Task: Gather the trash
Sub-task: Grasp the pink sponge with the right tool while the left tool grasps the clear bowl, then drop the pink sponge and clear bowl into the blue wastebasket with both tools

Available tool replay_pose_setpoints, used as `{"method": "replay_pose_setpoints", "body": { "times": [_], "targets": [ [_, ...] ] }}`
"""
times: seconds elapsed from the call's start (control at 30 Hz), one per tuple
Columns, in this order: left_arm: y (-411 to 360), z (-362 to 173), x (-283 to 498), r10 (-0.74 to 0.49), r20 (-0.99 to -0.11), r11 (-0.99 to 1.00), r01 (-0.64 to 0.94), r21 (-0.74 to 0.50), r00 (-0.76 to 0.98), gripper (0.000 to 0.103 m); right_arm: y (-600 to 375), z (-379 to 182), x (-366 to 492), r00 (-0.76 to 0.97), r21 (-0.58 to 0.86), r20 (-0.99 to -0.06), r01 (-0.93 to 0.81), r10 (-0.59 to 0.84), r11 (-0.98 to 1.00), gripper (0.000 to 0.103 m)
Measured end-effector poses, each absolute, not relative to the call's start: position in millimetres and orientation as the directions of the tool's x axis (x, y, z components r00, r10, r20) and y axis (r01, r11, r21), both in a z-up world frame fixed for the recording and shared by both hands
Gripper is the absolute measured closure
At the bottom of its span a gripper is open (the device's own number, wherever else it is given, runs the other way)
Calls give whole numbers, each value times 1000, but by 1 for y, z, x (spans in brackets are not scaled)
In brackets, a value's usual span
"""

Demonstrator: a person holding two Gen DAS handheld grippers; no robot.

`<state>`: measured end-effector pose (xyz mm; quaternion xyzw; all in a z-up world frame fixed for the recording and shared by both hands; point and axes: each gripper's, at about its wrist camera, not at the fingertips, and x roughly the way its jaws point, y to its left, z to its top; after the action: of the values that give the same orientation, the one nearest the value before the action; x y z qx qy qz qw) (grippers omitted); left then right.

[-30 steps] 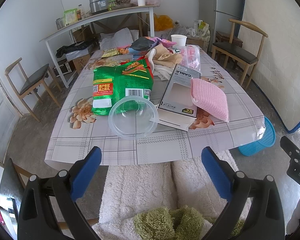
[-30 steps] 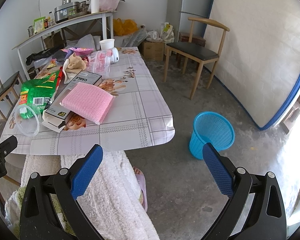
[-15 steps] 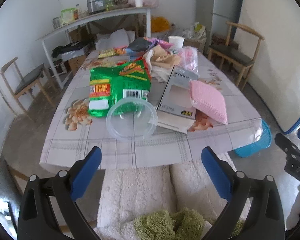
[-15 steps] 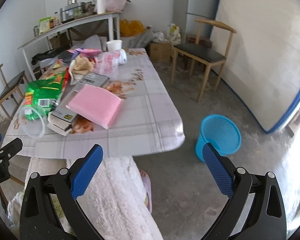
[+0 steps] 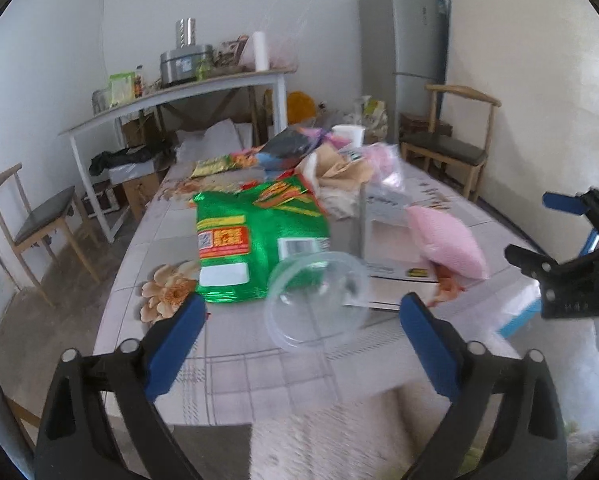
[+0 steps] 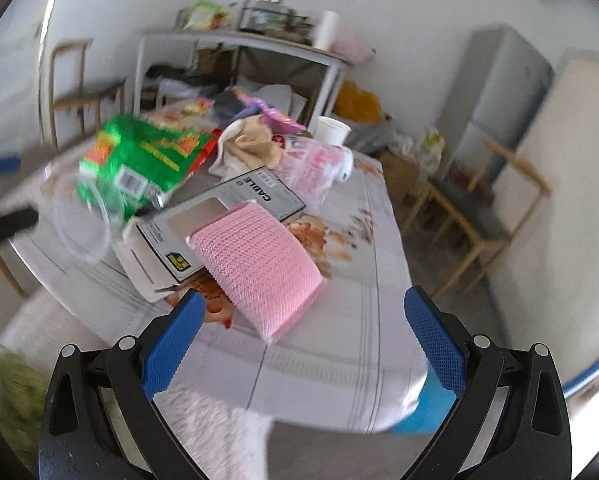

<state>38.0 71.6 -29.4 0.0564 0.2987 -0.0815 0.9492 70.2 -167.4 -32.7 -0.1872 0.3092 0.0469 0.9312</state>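
Trash is spread near the table's (image 5: 283,376) front edge; left gripper (image 5: 303,320) has just been closing slightly, nothing held; right gripper (image 6: 299,320) is held wide apart.

A lived-in home dining room: cluttered table (image 5: 235,376), wooden chairs (image 5: 455,148), fridge (image 5: 399,40), cookware shelf (image 5: 179,92).

Both views motion-blurred; bin (image 6: 427,410) mostly hidden behind table (image 6: 339,360) edge; bag (image 5: 255,240) print unreadable.

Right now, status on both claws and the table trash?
Left claw open, just closing slightly, nothing between. Right claw open, empty. Clear round plastic lid and green snack bag untouched. Path clear.
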Motion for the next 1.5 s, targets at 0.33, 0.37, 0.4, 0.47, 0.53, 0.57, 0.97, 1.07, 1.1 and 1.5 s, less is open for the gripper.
{"method": "replay_pose_setpoints", "body": {
  "times": [0.33,0.37,0.4,0.47,0.53,0.57,0.97,1.07,1.1,1.5],
  "targets": [
    [77,-75,83,-43,-672,985,144,96,739,64,-124,-96,98,802,-658,-561,-280,-206,699,36],
    [78,-77,85,-25,-677,987,124,99,736,68,-123,-99,99,802,-670,-556,-277,-218,689,40],
    [79,-79,85,-6,-678,989,105,105,735,78,-123,-101,101,804,-681,-548,-269,-231,682,47],
    [83,-82,86,4,-687,993,80,90,727,91,-124,-102,106,797,-678,-547,-242,-257,694,59],
    [86,-81,82,12,-675,994,65,88,738,95,-123,-104,110,785,-682,-552,-231,-281,693,72],
    [87,-79,80,14,-667,994,61,89,745,95,-124,-104,111,787,-686,-545,-220,-289,694,73],
    [78,-14,43,-11,-556,995,62,72,831,98,-198,-23,80,833,-287,-545,-81,-93,954,78],
    [62,11,49,-95,-543,992,128,23,835,98,-230,-1,67,855,-168,-513,-22,-68,986,78],
    [53,20,53,-138,-543,986,166,3,829,98,-245,7,61,865,-130,-497,10,-74,991,78],
    [-245,21,201,-575,-790,671,676,-306,213,98,-448,-33,19,774,291,-607,427,-180,856,77]
  ]
}}
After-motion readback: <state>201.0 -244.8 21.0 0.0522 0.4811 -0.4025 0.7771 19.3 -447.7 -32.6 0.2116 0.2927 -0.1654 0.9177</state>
